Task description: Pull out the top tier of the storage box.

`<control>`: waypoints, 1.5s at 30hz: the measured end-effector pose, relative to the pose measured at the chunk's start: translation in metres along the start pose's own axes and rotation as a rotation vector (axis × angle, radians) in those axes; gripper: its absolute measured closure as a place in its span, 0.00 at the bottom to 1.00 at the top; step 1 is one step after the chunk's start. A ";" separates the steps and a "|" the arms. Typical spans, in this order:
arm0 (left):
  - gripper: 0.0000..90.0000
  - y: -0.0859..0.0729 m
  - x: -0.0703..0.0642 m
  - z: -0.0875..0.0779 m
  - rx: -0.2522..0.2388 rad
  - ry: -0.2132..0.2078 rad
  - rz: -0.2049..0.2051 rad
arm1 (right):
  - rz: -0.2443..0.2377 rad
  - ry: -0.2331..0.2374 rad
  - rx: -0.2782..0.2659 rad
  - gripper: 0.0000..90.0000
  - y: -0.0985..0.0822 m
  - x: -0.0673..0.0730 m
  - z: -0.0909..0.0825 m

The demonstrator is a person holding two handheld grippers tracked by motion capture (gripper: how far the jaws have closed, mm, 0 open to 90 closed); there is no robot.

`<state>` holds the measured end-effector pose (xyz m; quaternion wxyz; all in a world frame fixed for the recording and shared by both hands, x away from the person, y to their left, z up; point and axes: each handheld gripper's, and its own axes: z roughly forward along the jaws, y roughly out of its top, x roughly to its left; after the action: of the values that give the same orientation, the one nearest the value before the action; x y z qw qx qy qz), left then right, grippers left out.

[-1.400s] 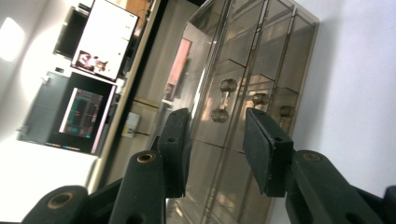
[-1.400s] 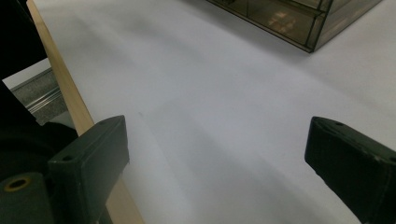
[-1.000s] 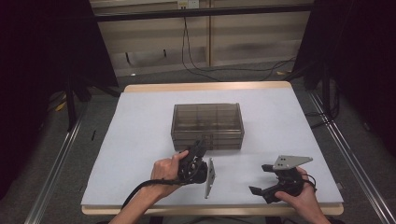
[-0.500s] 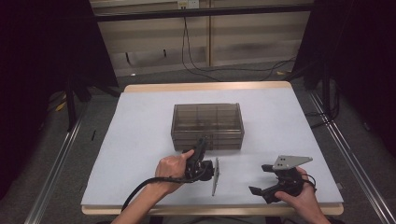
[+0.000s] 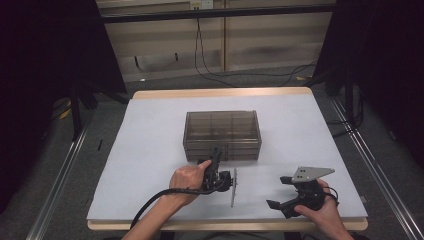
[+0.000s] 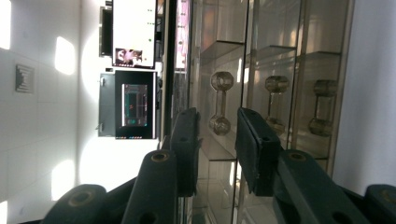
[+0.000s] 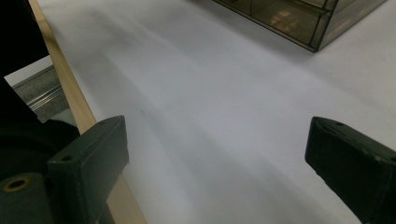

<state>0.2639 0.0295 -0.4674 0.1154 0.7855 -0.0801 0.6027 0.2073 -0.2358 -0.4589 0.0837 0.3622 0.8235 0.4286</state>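
**Left gripper lined up on a drawer handle of the smoky plastic cabinet**

From the high view, we see a small translucent brown drawer cabinet (image 5: 222, 135) standing near the middle of the white table (image 5: 150, 130), somewhat closer to the front edge than to the far one. The left gripper (image 5: 216, 161), turned on its side in the left hand (image 5: 187, 182), reaches toward the cabinet's front face at its left half; its jaw tips sit right at the lower drawers, though we cannot tell from here whether they touch. The right gripper (image 5: 280, 195) rests in the right hand (image 5: 320, 210) near the front right corner of the table, well apart from the cabinet, with its grey three-cornered plate (image 5: 311, 173) on top.

In the left gripper view, rolled sideways, the two black jaws stand fairly close together, having just been closing. A clear dumbbell-shaped drawer handle (image 6: 221, 103) lies just beyond the gap between them, and the pads do not press on it. Two more handles (image 6: 275, 103) sit farther along the cabinet front.

In the right gripper view, the jaws stand wide apart with bare white table between them; the table's wooden edge (image 7: 70, 88) runs past the left jaw, and a corner of the cabinet (image 7: 303, 18) shows at the top.
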 end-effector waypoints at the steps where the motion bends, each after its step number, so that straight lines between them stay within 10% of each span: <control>1: 0.78 0.000 0.001 0.001 0.001 0.013 0.021 | 0.001 0.000 -0.001 0.07 0.000 0.000 0.000; 8: 0.83 0.000 0.001 0.007 0.010 0.001 -0.033 | 0.001 0.004 0.003 0.07 0.000 0.000 0.001; 45: 0.90 0.007 -0.005 0.007 0.055 0.036 0.008 | -0.002 0.004 0.000 0.06 0.000 0.000 0.000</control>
<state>0.2679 0.0209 -0.4732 0.0927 0.7770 -0.0645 0.6193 0.2072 -0.2361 -0.4586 0.0824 0.3605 0.8239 0.4294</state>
